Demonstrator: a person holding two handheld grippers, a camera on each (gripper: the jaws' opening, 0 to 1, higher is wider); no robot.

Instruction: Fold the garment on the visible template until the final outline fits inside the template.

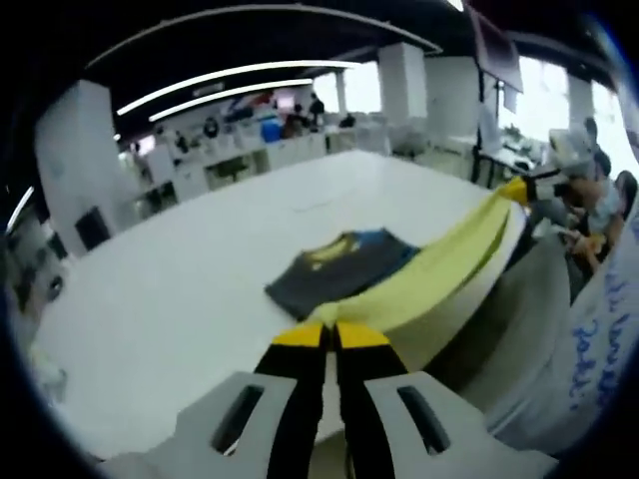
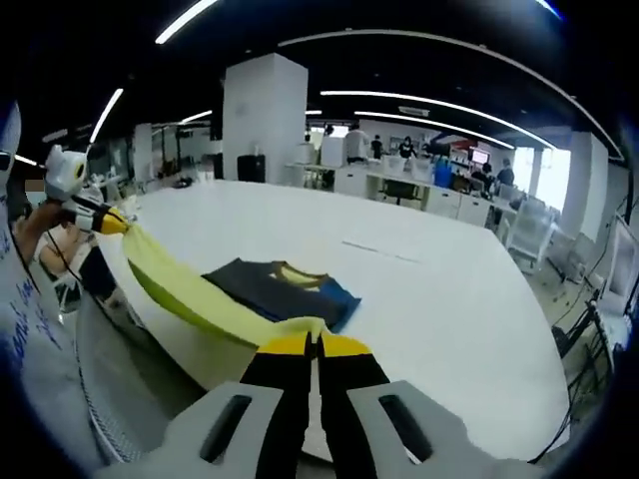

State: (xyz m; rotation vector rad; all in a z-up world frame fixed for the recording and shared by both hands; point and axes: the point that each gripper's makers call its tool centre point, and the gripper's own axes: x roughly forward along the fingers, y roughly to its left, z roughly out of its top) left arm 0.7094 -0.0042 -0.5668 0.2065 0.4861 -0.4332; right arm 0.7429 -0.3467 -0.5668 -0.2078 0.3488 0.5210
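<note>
We held the yellow garment stretched between both clamped grippers; folding remained; a dark shirt lay folded.

Far people at desks, too small and blurred

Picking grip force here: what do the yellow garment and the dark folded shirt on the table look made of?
Yellow garment: soft, thin matte fabric, likely a knit; it sags in a band between both claws. Dark shirt: matte cloth, probably cotton jersey, lying flat in folded layers. Table: smooth, hard white surface, slightly glossy; exact material unclear.
</note>
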